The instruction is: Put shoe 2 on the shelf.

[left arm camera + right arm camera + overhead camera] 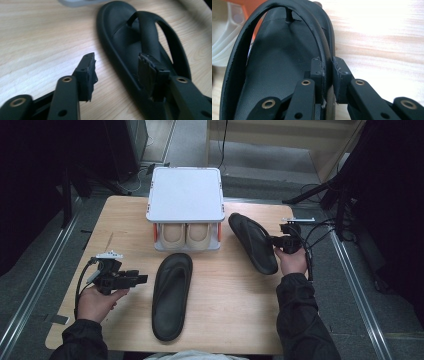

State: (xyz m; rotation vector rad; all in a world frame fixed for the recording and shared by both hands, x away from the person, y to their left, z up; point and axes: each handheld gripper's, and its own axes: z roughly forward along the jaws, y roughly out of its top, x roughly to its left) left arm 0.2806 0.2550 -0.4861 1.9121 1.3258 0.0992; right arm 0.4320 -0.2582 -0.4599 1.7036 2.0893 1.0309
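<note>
Two black flip-flops lie on the wooden table (227, 315). The left flip-flop (171, 295) (125, 42) rests flat at the front middle, toe towards the rack. My left gripper (141, 279) (117, 72) hovers open at its left rim, with one finger (150, 75) over the sole edge and the other above bare wood. The right flip-flop (252, 242) (282, 65) lies slanted at the right. My right gripper (276, 240) (327, 72) is shut on its side strap, near the rim.
A white lidded shoe rack (185, 195) (224, 50) with orange posts stands at the back middle. It holds a pair of beige shoes (186, 235) under its top. Bare wood lies in front of the right flip-flop. Dark floor and rails surround the table.
</note>
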